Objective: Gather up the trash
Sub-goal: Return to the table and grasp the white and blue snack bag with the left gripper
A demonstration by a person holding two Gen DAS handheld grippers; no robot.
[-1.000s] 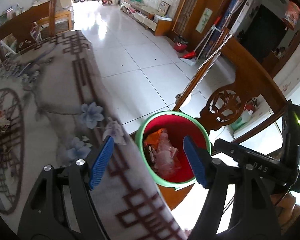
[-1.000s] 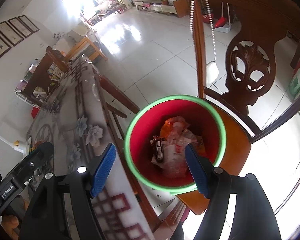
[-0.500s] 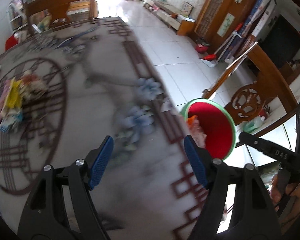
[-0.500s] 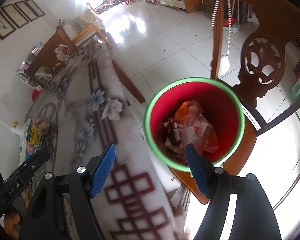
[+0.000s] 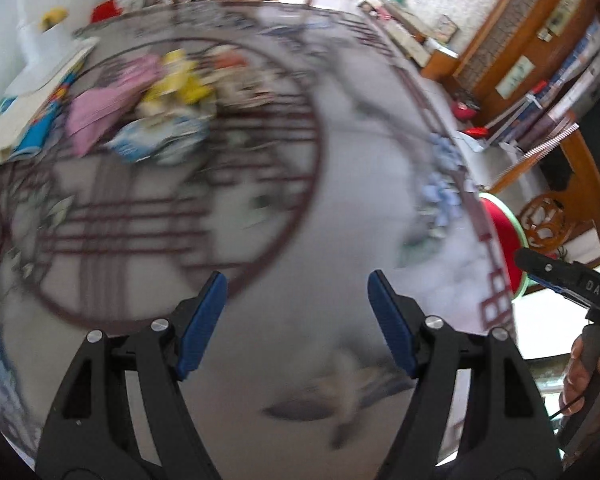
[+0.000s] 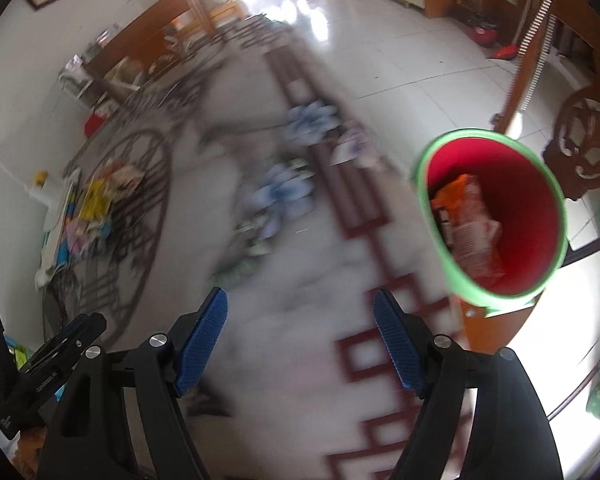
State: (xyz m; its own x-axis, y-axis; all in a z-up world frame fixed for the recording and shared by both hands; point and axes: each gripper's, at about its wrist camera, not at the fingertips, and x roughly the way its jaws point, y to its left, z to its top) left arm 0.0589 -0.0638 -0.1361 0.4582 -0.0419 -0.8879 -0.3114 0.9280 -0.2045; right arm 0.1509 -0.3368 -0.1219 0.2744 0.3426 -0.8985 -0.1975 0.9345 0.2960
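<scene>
A red bin with a green rim (image 6: 496, 216) stands on a wooden chair beside the table and holds crumpled wrappers (image 6: 466, 224). Its edge also shows in the left wrist view (image 5: 500, 236). A pile of trash (image 5: 152, 104), pink, yellow and blue wrappers, lies on the far left part of the patterned tablecloth; it also shows in the right wrist view (image 6: 96, 200). My left gripper (image 5: 296, 320) is open and empty above the table's middle. My right gripper (image 6: 300, 332) is open and empty over the table's edge, left of the bin. Both views are blurred.
The table (image 5: 340, 152) has a grey cloth with dark red patterns. A carved wooden chair (image 6: 588, 140) stands behind the bin. White boxes or papers (image 5: 32, 80) lie at the table's far left. The tiled floor (image 6: 400, 48) lies beyond the table.
Both grippers have swung left, away from the bin and over the table. The trash pile has come into the left view. Both stay open and empty.
</scene>
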